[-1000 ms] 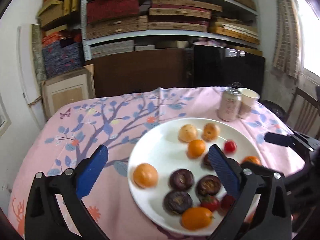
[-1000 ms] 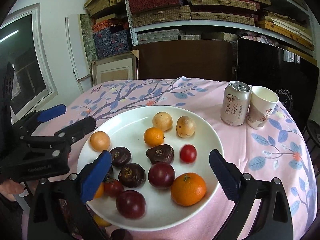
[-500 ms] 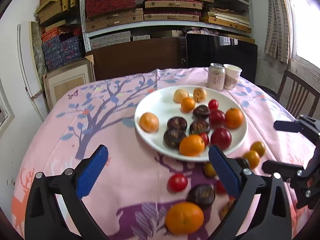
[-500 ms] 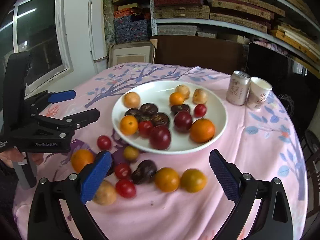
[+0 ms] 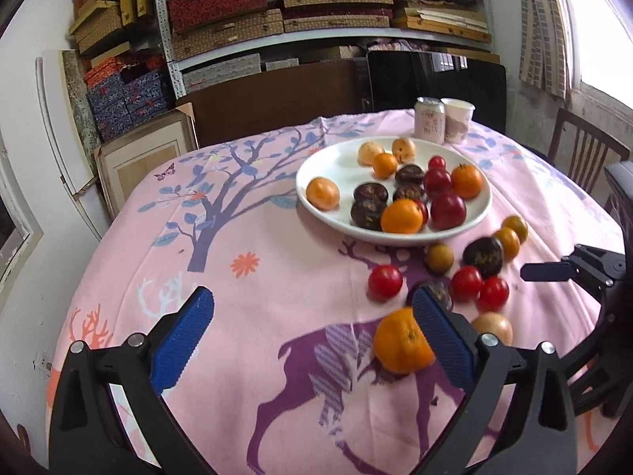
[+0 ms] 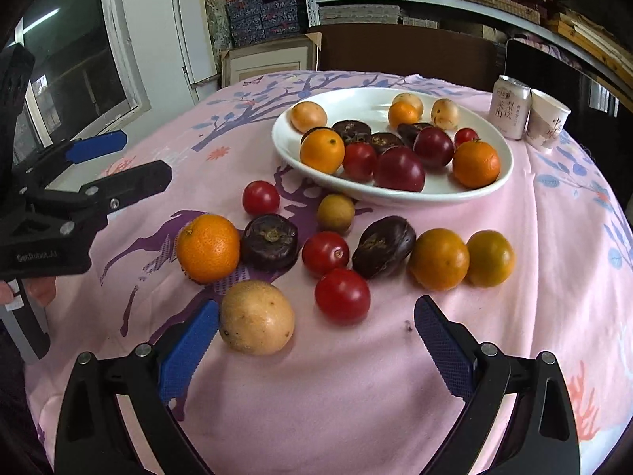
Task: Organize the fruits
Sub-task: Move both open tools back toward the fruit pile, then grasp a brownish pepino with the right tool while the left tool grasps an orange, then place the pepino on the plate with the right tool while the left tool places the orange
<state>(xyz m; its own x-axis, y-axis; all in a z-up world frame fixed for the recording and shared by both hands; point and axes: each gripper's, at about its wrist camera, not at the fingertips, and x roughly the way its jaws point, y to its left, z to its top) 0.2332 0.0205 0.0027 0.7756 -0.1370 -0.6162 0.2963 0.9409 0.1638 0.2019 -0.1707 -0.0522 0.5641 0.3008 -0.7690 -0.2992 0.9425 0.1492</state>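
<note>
A white plate (image 6: 498, 182) (image 5: 324, 162) holds several oranges, dark purple fruits, red plums and tomatoes. In front of it on the pink cloth lie loose fruits: an orange (image 6: 207, 247) (image 5: 401, 346), a dark purple fruit (image 6: 270, 240), red tomatoes (image 6: 342, 296), a yellow fruit (image 6: 257, 317) and two yellow-orange fruits (image 6: 439, 258). My left gripper (image 5: 312, 334) is open and empty, its right finger beside the orange. My right gripper (image 6: 316, 340) is open and empty, just short of the yellow fruit and tomato.
A drink can (image 6: 508, 106) and a paper cup (image 6: 548, 123) stand behind the plate. The round table's edge drops off on all sides. A wooden chair (image 5: 585, 150) stands at the right. Shelves with boxes fill the back wall.
Both grippers have pulled back from the plate toward the near table edge. The loose fruits in front of the plate have come into view. Both stay open.
</note>
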